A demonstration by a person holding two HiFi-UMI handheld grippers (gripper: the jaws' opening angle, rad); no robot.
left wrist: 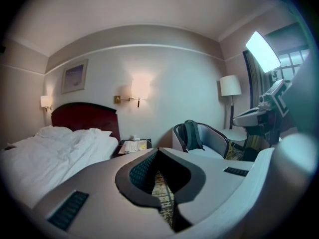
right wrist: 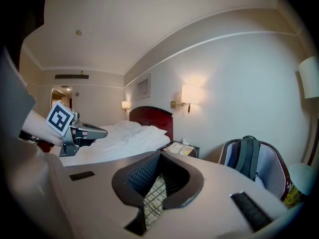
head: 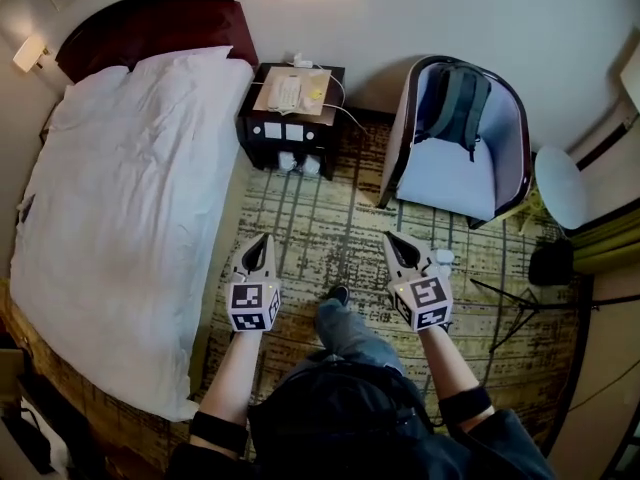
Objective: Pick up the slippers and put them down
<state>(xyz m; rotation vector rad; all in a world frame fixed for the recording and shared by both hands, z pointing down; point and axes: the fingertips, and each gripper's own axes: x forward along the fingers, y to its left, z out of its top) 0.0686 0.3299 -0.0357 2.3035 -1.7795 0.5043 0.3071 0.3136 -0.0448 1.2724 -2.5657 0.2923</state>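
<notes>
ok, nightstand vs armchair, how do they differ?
The nightstand is dark and boxy; the armchair is pale with a dark curved rim. The nightstand carries a white phone and papers, with white slippers at its base; the armchair holds a green backpack. Both stand by the far wall.

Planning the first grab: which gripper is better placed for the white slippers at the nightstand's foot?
Probably left: the left gripper is nearer the slippers; the right gripper sits farther off. Both shut, empty.

We see a dark nightstand (head: 292, 118). Left of it are white bedding (head: 120, 198) and a maroon headboard (head: 150, 23), under it white slippers (head: 298, 162). To its right are a pale lilac armchair (head: 455, 173) and a grey-green backpack (head: 458, 103), and in front of it beige carpet (head: 320, 228) with dark grid lines.
</notes>
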